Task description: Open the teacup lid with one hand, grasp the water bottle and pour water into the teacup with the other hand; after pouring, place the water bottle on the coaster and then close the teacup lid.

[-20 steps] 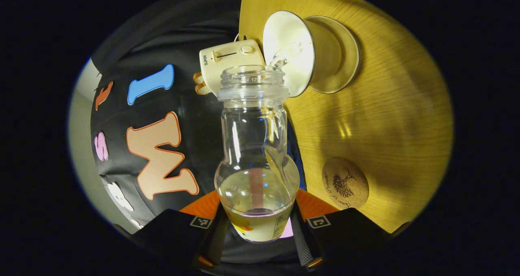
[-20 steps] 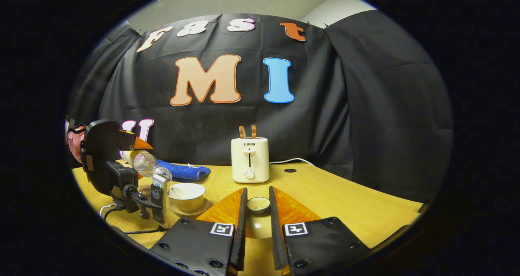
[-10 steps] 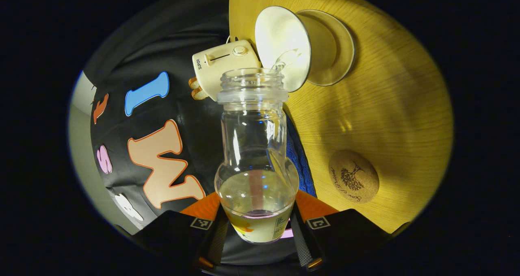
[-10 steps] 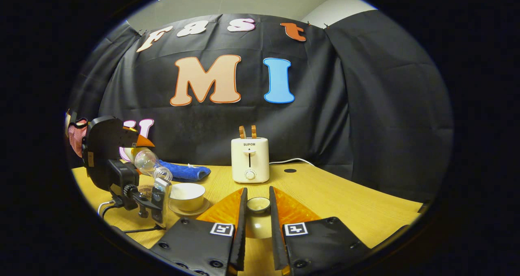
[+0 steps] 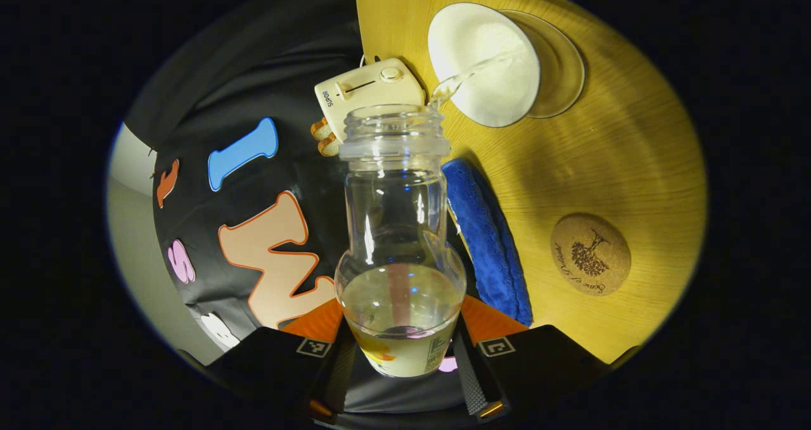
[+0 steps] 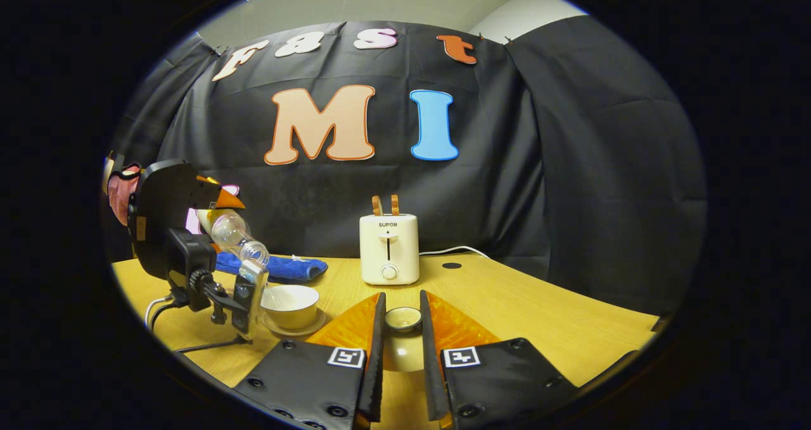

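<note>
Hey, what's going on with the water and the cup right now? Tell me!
Left gripper clamps tilted water bottle, stream landing in teacup. Right gripper holds lid. Coaster waiting.

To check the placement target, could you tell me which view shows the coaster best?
The left gripper view: the cork coaster lies bare on the table, printed face fully visible. In the right gripper view, I cannot make it out behind the left gripper.

Your wooden table carries a toaster and blue cloth. A cork coaster and the teacup's saucer lie there too.
</note>
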